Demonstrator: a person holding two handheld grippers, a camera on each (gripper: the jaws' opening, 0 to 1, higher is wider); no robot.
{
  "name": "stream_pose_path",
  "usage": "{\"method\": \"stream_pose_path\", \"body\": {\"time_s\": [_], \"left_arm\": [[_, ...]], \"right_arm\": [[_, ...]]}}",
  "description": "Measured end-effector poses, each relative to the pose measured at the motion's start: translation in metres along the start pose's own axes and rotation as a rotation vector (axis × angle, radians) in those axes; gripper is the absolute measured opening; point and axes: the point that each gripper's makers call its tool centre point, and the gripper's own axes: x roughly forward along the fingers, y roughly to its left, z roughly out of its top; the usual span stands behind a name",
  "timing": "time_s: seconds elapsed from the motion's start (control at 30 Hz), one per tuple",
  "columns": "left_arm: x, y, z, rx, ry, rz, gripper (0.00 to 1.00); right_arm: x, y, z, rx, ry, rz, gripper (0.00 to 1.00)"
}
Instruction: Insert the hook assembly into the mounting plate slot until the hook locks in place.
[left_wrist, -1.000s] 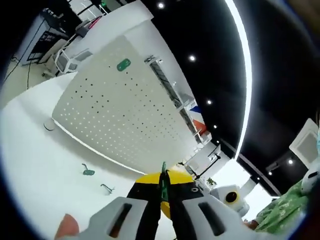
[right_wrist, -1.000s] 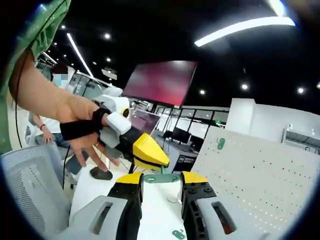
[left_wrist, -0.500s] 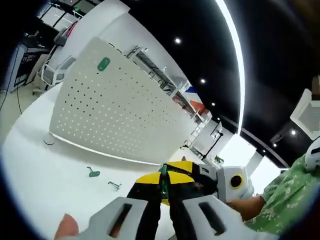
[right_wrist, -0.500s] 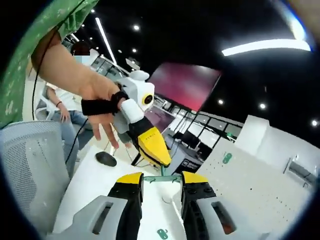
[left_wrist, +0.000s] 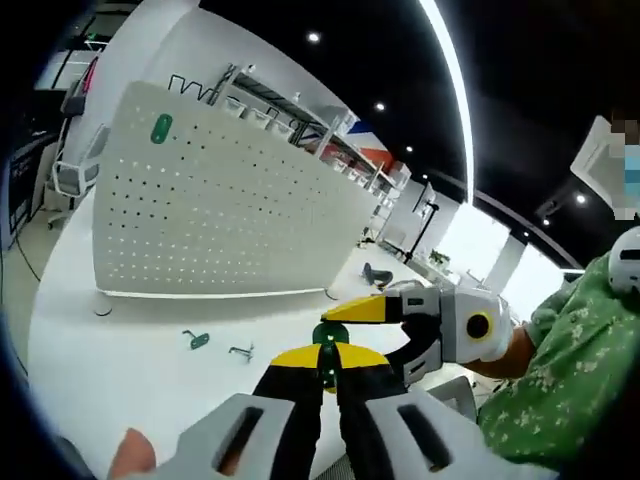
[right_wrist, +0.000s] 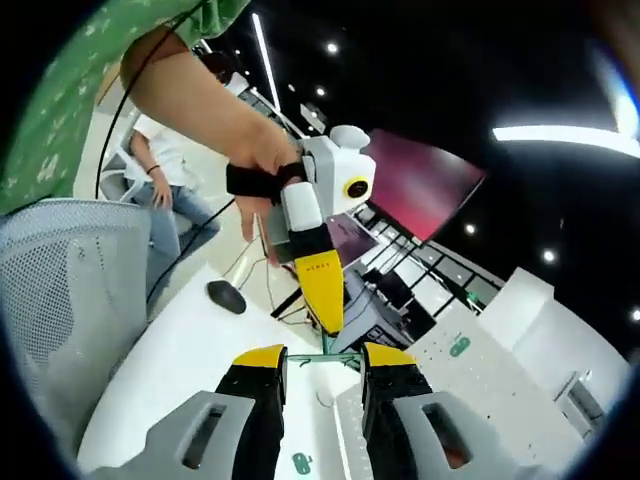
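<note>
From my left gripper view, the pegboard (left_wrist: 200, 200) stands upright on the table (left_wrist: 120, 340), one plate (left_wrist: 161, 128) mounted near its upper left. Two small hooks (left_wrist: 197, 340) lie side by side on the table before the board, between it and my jaws.

My left gripper (left_wrist: 327, 368) has yellow tips on black jaws with a light grey body, and pinches a dark green plate (left_wrist: 325, 366); my right gripper (right_wrist: 323, 360) shows the same yellow, black and grey. White pegboard (left_wrist: 220, 215) dotted with dark holes carries a green tag (left_wrist: 161, 128); the table (left_wrist: 130, 340) is white. My sleeve (left_wrist: 560, 370) is green with a pale floral print.
</note>
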Motion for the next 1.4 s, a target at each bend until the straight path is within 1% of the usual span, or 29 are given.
{"method": "stream_pose_path", "body": {"time_s": [0.07,0.13,0.23,0.47,0.53,0.77,0.93,1.3,1.4], "left_arm": [[0.000,-0.001,-0.001,0.015,0.010,-0.001,0.04],[0.001,0.001,-0.004,0.042,0.032,0.015,0.06],[0.004,0.001,-0.008,0.052,0.051,0.019,0.07],[0.005,0.000,-0.012,0.039,0.070,0.007,0.06],[0.005,-0.003,-0.013,0.035,0.075,-0.005,0.04],[0.006,-0.003,-0.014,0.021,0.082,-0.007,0.04],[0.007,-0.002,-0.015,0.023,0.071,0.001,0.03],[0.009,0.001,-0.014,0.023,0.025,0.041,0.02],[0.009,0.002,-0.014,0.023,0.017,0.044,0.02]], "right_arm": [[0.000,0.000,0.001,0.000,-0.001,0.003,0.29],[0.000,0.002,0.000,-0.010,0.003,0.010,0.29],[0.001,0.005,0.000,-0.021,0.007,0.020,0.29],[0.002,0.008,0.002,-0.051,0.011,0.031,0.29],[0.002,0.009,0.002,-0.053,0.010,0.033,0.29],[0.001,0.010,0.001,-0.055,0.013,0.038,0.29],[0.001,0.010,-0.001,-0.043,0.023,0.035,0.29],[0.002,0.007,-0.005,0.041,0.039,0.012,0.30],[0.002,0.007,-0.006,0.035,0.040,0.007,0.30]]}}
